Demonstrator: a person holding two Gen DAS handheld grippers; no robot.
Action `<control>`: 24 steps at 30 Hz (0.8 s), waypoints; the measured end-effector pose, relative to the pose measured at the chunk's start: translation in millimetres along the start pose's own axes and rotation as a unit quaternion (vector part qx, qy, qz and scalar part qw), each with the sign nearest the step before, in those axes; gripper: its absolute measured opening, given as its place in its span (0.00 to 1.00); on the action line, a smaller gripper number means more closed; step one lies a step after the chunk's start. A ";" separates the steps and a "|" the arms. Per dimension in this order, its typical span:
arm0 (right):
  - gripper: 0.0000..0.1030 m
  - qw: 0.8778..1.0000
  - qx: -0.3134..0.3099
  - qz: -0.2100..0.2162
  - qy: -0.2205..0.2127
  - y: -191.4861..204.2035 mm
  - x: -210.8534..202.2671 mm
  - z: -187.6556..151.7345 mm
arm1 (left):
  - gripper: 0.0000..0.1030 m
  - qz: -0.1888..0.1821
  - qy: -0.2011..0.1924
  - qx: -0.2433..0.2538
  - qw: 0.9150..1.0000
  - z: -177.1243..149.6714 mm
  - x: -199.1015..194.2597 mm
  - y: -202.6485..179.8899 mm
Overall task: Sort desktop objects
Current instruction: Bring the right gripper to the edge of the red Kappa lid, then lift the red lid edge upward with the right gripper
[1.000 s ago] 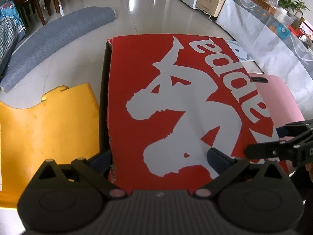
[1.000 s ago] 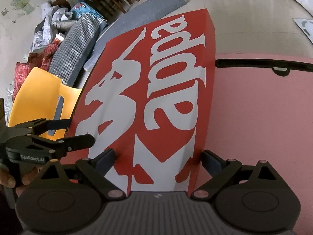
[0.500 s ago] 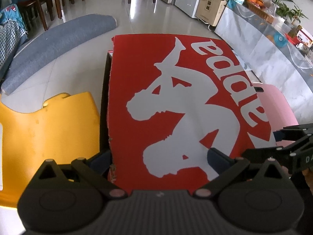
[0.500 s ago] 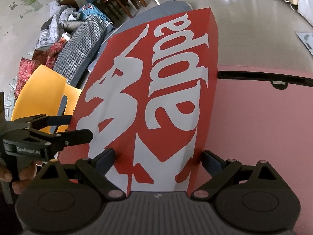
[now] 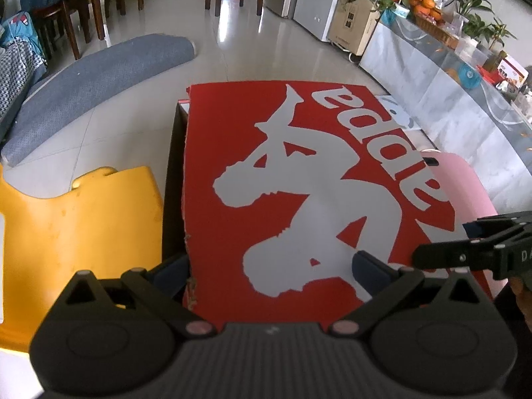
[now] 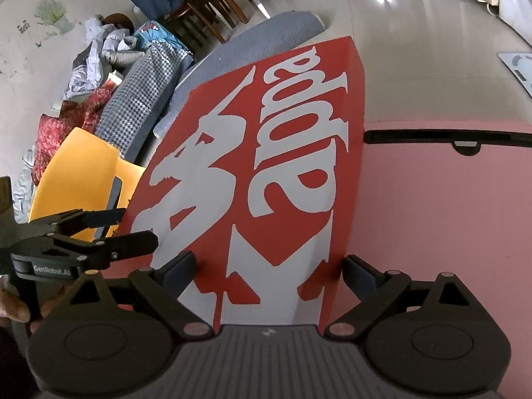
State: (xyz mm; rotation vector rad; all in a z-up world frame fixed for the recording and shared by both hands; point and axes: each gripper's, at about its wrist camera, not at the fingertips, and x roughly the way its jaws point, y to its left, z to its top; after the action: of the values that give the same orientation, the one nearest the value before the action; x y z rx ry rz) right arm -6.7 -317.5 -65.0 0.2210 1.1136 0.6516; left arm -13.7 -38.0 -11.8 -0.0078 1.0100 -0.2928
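Observation:
A red box lid with a grey Kappa logo fills both views. It sits tilted over a dark open box, whose left wall shows. My left gripper has its jaws wide apart, one at each side of the lid's near left edge. My right gripper has its jaws wide apart astride the lid's near right edge. Each gripper shows in the other's view: right, left. Whether the pads touch the lid is hidden.
A yellow plastic chair stands left of the box. A pink surface with a black slot lies to its right. A grey mat, a pile of clothes, wooden chairs and a glass cabinet surround the tiled floor.
Both cameras have tilted up a little, showing more floor beyond the box. The lid and both grippers keep the same position relative to each other.

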 end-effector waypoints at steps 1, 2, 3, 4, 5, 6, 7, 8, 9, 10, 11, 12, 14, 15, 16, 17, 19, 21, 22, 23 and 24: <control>0.92 1.000 0.000 0.000 -0.002 2.7 0.3 -0.4 | 1.00 0.001 -0.003 0.000 1.000 -0.3 -1.4 -0.7; 0.92 1.000 -0.001 0.001 -0.001 2.8 0.1 -0.3 | 1.00 0.002 -0.005 0.001 1.000 -0.6 -2.7 -1.9; 0.92 1.000 -0.002 0.001 0.001 2.7 0.0 -0.6 | 1.00 0.003 -0.007 0.000 1.000 -1.0 -3.7 -3.0; 0.92 1.000 -0.004 0.001 0.003 2.6 0.0 -1.0 | 1.00 0.003 -0.007 -0.001 1.000 -1.4 -4.5 -4.2; 0.92 1.000 -0.005 0.001 0.004 2.6 -0.4 -1.4 | 1.00 0.004 -0.008 -0.001 1.000 -1.9 -5.3 -5.5; 0.92 1.000 -0.006 0.001 0.004 2.6 -1.2 -1.8 | 1.00 0.004 -0.009 -0.001 1.000 -2.3 -5.9 -7.2; 0.92 1.000 -0.007 0.001 0.003 2.7 -2.2 -2.0 | 1.00 0.005 -0.010 -0.001 1.000 -2.5 -6.7 -8.7; 0.92 1.000 -0.007 0.002 0.002 2.4 -3.9 -1.9 | 1.00 0.006 -0.012 0.000 1.000 -2.5 -7.5 -10.2; 0.92 1.000 -0.007 0.002 0.000 2.0 -5.6 -1.8 | 1.00 0.005 -0.013 0.000 1.000 -2.7 -8.1 -11.6; 0.92 1.000 -0.007 0.002 -0.002 1.6 -7.4 -1.5 | 1.00 0.004 -0.015 0.000 1.000 -2.9 -8.8 -12.9; 0.92 1.000 -0.007 0.001 -0.004 1.1 -9.2 -1.2 | 1.00 0.003 -0.016 0.000 1.000 -2.9 -9.7 -14.1; 0.92 1.000 -0.008 0.000 -0.007 1.1 -10.9 -1.0 | 1.00 0.002 -0.017 -0.001 1.000 -3.1 -10.4 -15.0; 0.92 1.000 -0.010 -0.001 -0.010 0.9 -14.0 -0.8 | 1.00 0.001 -0.018 -0.001 1.000 -3.5 -11.4 -16.9; 0.92 1.000 -0.010 -0.001 -0.011 0.6 -15.3 -1.1 | 1.00 0.000 -0.019 -0.001 1.000 -3.4 -11.9 -18.0; 0.92 1.000 -0.010 -0.001 -0.011 0.3 -16.4 -1.5 | 1.00 0.000 -0.020 -0.002 1.000 -3.4 -12.7 -18.9; 0.92 1.000 -0.009 -0.001 -0.012 -0.1 -17.3 -1.9 | 1.00 0.000 -0.022 -0.002 1.000 -3.3 -13.4 -19.7; 0.92 1.000 -0.008 -0.001 -0.013 -1.9 -20.8 -3.0 | 1.00 0.000 -0.025 -0.004 1.000 -3.2 -15.0 -21.7; 0.92 1.000 -0.007 -0.002 -0.015 -3.2 -24.5 -2.8 | 1.00 -0.001 -0.027 -0.007 1.000 -2.5 -16.2 -24.6; 0.92 1.000 -0.006 -0.002 -0.017 -4.0 -26.5 -2.7 | 1.00 -0.001 -0.029 -0.007 1.000 -1.8 -16.6 -26.4; 0.92 1.000 -0.005 -0.002 -0.018 -5.3 -28.3 -2.3 | 1.00 -0.001 -0.030 -0.007 1.000 -1.1 -16.9 -28.1; 0.92 1.000 -0.003 -0.003 -0.020 -6.6 -30.1 -1.8 | 1.00 -0.002 -0.031 -0.007 1.000 -0.3 -16.8 -29.6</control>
State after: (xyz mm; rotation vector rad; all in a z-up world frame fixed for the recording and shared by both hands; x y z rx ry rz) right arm -14.3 -340.7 -46.2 0.2244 1.0736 0.6436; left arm -29.3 -62.3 6.2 -0.0308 0.9513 -0.2874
